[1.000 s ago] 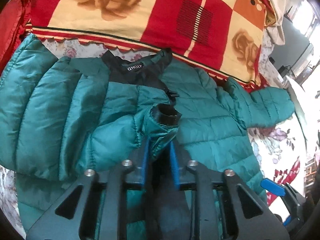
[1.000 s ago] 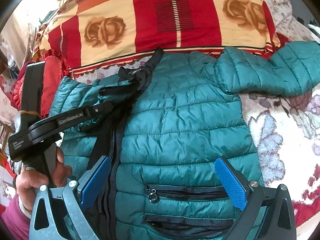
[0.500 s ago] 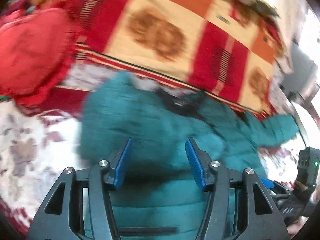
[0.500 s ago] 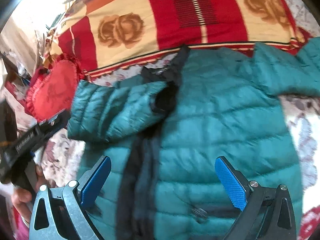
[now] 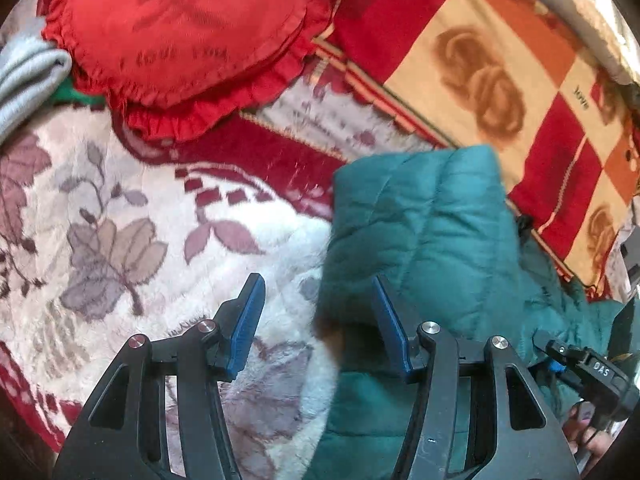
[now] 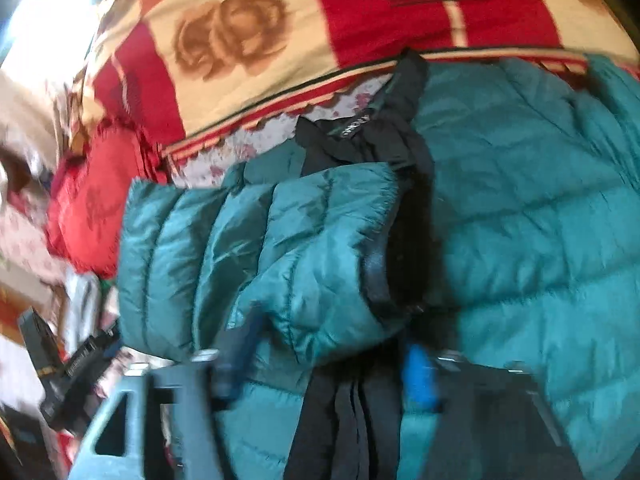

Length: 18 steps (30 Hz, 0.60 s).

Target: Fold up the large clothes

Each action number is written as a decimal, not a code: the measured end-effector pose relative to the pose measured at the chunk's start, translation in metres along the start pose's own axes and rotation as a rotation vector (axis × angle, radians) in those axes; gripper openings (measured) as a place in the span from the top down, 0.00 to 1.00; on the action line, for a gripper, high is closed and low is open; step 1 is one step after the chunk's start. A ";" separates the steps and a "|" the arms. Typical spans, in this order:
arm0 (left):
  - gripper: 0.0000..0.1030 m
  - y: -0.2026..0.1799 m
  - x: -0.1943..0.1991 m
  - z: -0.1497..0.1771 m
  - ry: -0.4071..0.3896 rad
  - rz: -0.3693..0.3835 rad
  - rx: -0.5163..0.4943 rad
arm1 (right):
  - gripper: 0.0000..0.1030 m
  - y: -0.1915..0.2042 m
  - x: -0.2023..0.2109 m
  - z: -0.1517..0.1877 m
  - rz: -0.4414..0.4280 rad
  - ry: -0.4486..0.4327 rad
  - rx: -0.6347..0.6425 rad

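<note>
A teal quilted puffer jacket (image 6: pixel 520 216) with black lining lies on the bed. Its left sleeve (image 6: pixel 256 248) is folded across the front, the black cuff near the zip. In the left wrist view the jacket's folded left edge (image 5: pixel 420 240) lies at right. My left gripper (image 5: pixel 316 320) is open and empty, hovering over that edge and the blanket. My right gripper (image 6: pixel 332 356) is blurred, low over the folded sleeve and the black front placket; its jaws stand narrower than before with sleeve fabric between them, but whether they grip it is unclear.
A floral white-and-maroon blanket (image 5: pixel 120 240) covers the bed. A red ruffled heart cushion (image 5: pixel 180 36) lies at the far left. A red, cream and orange rose-print blanket (image 5: pixel 500 72) lies behind the jacket. Grey folded cloth (image 5: pixel 24 76) sits by the cushion.
My left gripper let go of the sleeve cuff, opened and swung left to the jacket's edge. My right gripper moved forward onto the folded sleeve and its jaws narrowed.
</note>
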<state>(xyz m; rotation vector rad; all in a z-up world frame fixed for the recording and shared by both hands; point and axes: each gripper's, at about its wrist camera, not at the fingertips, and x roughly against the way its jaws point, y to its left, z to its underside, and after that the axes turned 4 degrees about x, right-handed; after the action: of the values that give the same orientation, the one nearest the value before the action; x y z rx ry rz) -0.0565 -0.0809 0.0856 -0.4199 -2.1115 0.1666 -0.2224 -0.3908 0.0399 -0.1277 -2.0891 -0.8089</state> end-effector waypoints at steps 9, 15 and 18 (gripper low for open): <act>0.47 -0.019 -0.006 0.003 0.002 0.001 -0.021 | 0.85 0.017 0.048 -0.006 0.104 -0.167 0.170; 0.47 -0.042 -0.006 0.002 -0.015 0.001 -0.062 | 0.89 0.004 0.089 -0.022 0.273 -0.280 0.238; 0.47 -0.052 -0.017 0.003 0.009 -0.022 -0.084 | 0.89 -0.011 0.087 -0.029 0.340 -0.284 0.227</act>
<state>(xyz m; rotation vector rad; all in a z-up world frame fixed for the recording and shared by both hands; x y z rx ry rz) -0.0625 -0.1358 0.0848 -0.4464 -2.1186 0.0639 -0.2604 -0.4339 0.1125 -0.4836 -2.3207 -0.3615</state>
